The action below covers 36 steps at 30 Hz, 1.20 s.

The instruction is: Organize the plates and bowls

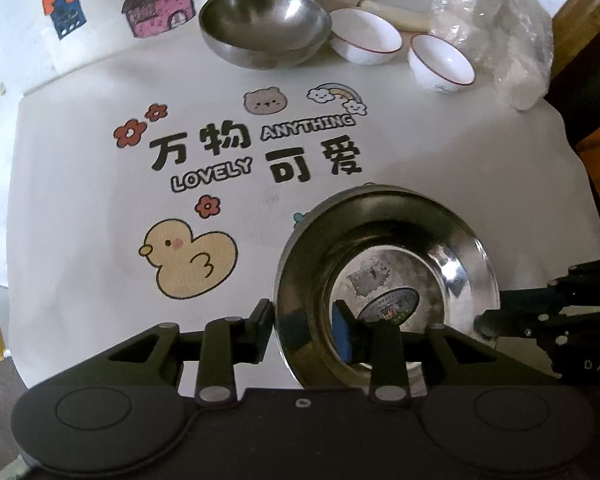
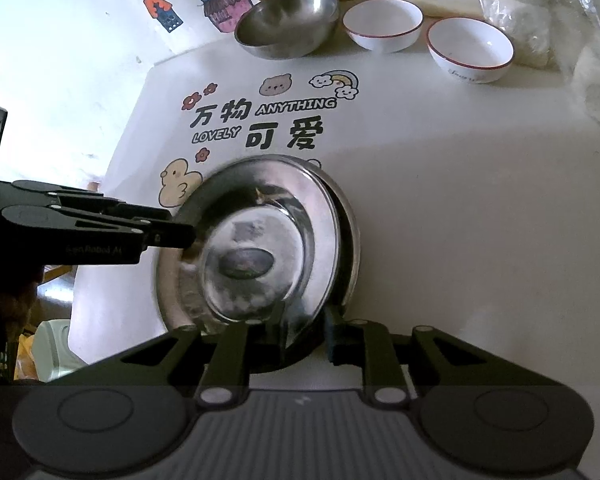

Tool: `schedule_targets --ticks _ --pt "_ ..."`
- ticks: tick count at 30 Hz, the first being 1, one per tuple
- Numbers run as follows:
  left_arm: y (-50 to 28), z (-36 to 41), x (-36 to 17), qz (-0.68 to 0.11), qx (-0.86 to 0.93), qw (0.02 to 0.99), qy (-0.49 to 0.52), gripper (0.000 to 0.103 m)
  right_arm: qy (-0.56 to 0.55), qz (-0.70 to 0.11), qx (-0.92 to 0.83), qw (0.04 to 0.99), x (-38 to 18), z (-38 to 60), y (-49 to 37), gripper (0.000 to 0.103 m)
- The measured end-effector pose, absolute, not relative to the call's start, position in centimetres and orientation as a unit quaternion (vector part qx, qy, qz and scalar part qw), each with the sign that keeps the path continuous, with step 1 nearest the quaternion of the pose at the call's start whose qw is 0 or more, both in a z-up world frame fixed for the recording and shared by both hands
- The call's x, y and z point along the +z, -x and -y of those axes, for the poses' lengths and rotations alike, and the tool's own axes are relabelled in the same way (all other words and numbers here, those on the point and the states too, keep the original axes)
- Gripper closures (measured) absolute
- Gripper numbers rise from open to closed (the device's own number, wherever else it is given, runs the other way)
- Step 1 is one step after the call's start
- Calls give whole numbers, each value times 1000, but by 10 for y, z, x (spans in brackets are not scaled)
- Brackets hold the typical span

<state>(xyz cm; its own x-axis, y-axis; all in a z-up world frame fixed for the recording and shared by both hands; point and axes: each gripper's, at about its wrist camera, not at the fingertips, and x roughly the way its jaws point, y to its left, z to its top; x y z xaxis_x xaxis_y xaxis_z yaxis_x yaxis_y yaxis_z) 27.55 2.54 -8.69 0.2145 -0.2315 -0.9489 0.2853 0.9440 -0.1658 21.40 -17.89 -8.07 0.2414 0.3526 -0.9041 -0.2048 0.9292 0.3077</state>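
Observation:
A shiny steel plate [image 1: 456, 248] [image 2: 300, 200] lies tilted on a second steel plate [image 2: 354, 240], whose rim shows beneath it. My left gripper [image 1: 304, 326] [image 2: 182, 232] straddles the top plate's near-left rim, one finger outside and the blue pad inside, and is shut on it. My right gripper [image 2: 304, 332] [image 1: 482, 322] straddles the opposite rim. The plate looks blurred there and the pads do not seem to press. At the back stand a steel bowl [image 1: 264, 24] [image 2: 288, 20] and two white bowls [image 1: 366, 34] [image 1: 440, 62] [image 2: 384, 22] [image 2: 470, 48].
The white table cover [image 1: 440, 152] carries cartoon prints and lettering. A crumpled plastic bag with white rolls [image 1: 500, 32] [image 2: 540, 8] sits at the back right, with the table's edge just beyond it. A painted white wall [image 1: 12, 60] rises on the left.

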Motion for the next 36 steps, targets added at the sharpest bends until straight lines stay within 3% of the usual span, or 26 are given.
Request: schedule_targets --ticks 5,9,13,18,23,36 --pt "-277 -27 -88 -605 -162 780 -15 67 -65 -588 177 787 -82 180 -214 74" --pt "-279 -34 -87 -602 -150 784 1 52 -71 -584 167 792 -80 184 -215 71" --pt "-287 -45 -84 -589 -130 798 18 21 -79 -575 158 799 -79 187 -217 45" --pt "-309 -59 -82 -580 -102 807 29 3 -91 -563 150 807 -79 185 -220 15" --pt "-339 -75 -79 -567 -110 814 64 1 -125 -541 137 820 -79 186 -229 0" --pt "-446 -82 -85 -512 -104 849 75 1 -212 -487 81 843 -80 177 -306 0"
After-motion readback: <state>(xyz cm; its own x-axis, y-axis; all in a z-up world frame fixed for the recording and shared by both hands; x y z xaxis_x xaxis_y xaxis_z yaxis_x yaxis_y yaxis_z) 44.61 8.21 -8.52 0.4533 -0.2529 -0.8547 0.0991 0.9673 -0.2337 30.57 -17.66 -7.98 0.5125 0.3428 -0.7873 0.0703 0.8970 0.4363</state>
